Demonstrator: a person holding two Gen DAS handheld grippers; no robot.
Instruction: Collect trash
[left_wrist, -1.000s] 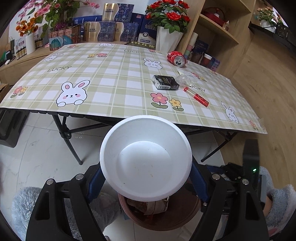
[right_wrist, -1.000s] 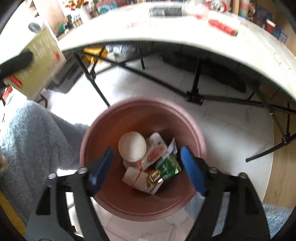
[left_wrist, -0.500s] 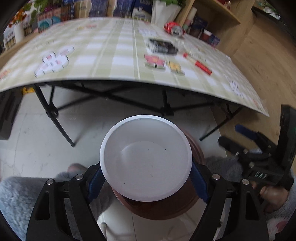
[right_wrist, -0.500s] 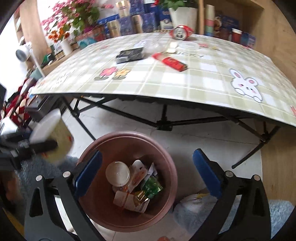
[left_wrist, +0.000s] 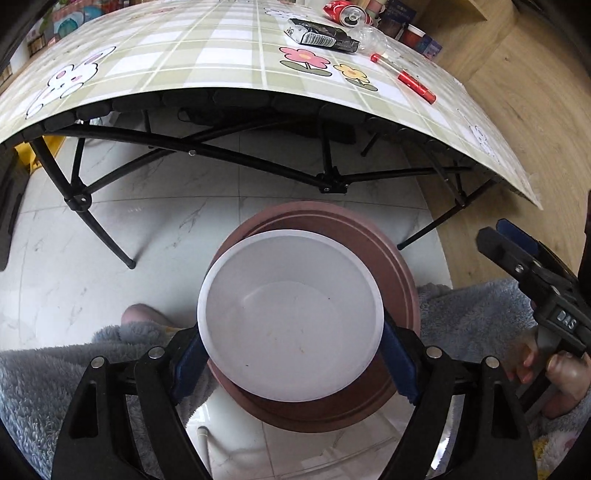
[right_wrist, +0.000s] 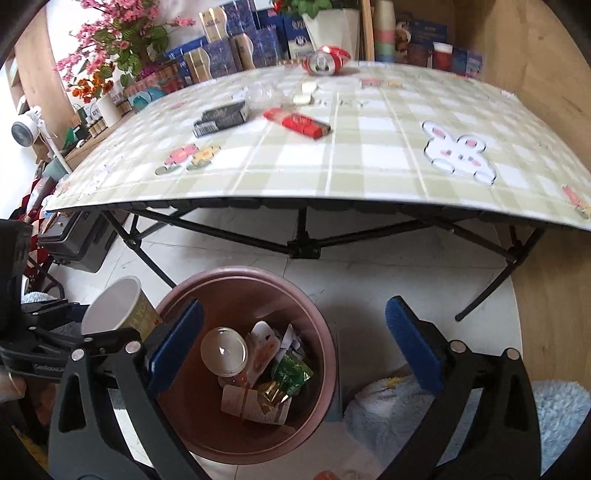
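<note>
My left gripper (left_wrist: 291, 360) grips a white paper cup (left_wrist: 291, 317) by its sides, mouth towards the camera, just above the brown trash bin (left_wrist: 391, 254). Its jaws are opening with the cup between the pads. In the right wrist view the same cup (right_wrist: 118, 314) hangs beside the bin's left rim (right_wrist: 258, 275). The bin holds a lid, wrappers and a carton. My right gripper (right_wrist: 295, 345) stands wide open and empty over the bin's right half. On the table lie a red can (right_wrist: 325, 61), a black packet (right_wrist: 221, 118) and a red wrapper (right_wrist: 297, 123).
The folding table (right_wrist: 369, 177) with a checked cloth stands over the bin; its black legs (right_wrist: 303, 251) cross just behind it. Grey fluffy slippers (left_wrist: 55, 387) flank the bin. Flower pots and boxes line the far side. A black case (right_wrist: 77, 240) sits on the floor, left.
My left gripper sank and tipped down, bringing the cup over the bin. My right gripper opened wider and tilted up from the bin, so the tabletop came into view.
</note>
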